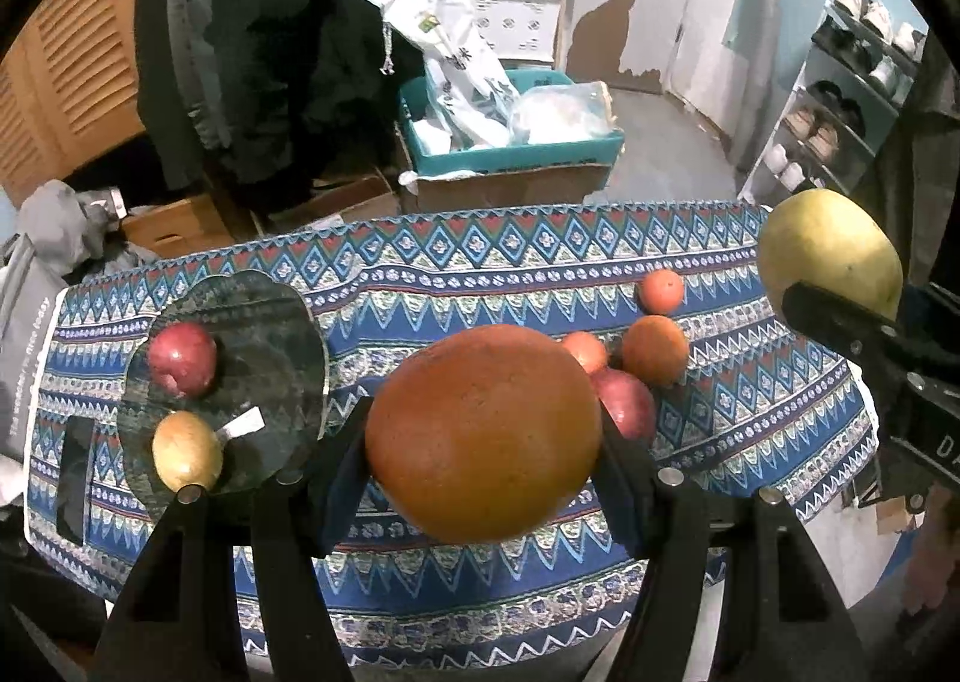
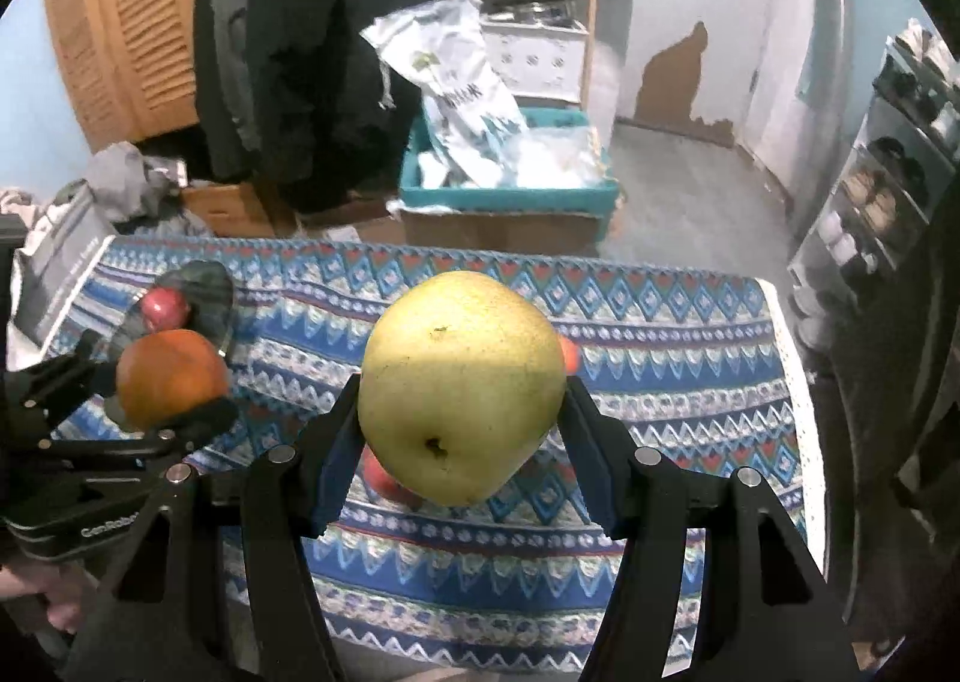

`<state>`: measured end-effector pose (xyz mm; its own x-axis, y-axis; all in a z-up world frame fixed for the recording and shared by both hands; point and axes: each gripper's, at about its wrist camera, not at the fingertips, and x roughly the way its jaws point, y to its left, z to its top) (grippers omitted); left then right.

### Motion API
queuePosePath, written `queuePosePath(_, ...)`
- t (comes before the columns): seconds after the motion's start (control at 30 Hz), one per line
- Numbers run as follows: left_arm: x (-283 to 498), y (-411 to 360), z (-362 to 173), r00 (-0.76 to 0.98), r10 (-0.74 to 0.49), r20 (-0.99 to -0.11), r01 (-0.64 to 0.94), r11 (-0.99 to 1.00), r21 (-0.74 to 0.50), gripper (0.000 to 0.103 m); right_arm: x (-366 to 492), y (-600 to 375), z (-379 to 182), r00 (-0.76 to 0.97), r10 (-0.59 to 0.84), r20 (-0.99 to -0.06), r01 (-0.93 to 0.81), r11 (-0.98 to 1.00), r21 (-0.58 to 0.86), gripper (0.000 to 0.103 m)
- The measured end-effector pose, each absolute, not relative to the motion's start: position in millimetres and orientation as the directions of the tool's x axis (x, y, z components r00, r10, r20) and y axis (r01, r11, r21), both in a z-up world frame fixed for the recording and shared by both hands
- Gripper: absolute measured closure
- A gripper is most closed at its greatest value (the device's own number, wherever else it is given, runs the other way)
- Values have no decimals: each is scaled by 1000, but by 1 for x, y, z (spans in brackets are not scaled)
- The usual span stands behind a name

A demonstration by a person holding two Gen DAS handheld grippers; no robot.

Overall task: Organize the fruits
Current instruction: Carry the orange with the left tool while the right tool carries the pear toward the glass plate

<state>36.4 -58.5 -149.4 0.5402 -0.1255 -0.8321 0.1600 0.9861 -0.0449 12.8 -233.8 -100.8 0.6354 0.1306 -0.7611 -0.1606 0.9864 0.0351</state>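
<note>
On the table's left end sits a dark glass plate (image 1: 240, 298), close to the left edge, carrying a red apple (image 1: 182, 358) toward the far side and a small yellow-brown fruit (image 1: 187, 451) at its near rim, beside a white tag or sticker. Both leave bare glass between and to the right of them, which looks like the roomiest spot for another piece.

The left gripper (image 1: 483, 442) pinches a large orange (image 1: 483, 433) across its widest part, one pad on each side, lifted clear of the patterned cloth (image 1: 480, 262). It is probably fairly heavy, firm and slightly pebbled, so the grip across the middle should hold (a higher or lower bite would tend to squeeze it out).

Right of centre, loose on the cloth, lie two small oranges, a third mid-sized one (image 1: 654, 349) and another red apple (image 1: 624, 403), touching or nearly so; round fruit here could roll toward the near edge if nudged.

The right gripper (image 2: 462, 412) clamps a yellow-green pear (image 2: 461, 388) at its belly, held up over the table's right half. Its skin is likely smooth and bruises easily, so light pressure suits it. The right edge drops straight to the floor, with a shoe rack (image 1: 840, 99) beyond.
</note>
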Motion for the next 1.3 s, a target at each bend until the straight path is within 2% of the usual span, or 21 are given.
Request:
queuePosePath(0.8, 47, 27, -149, 568, -45, -822, 0, 998, -55, 35, 52, -146, -98, 601, 216, -770, -286, 957, 45, 40)
queuePosePath(1.3, 57, 85, -184, 511, 13, -859, -120, 991, -56, 35, 85, -83, -125, 520, 298, -801, -372, 923, 101, 40)
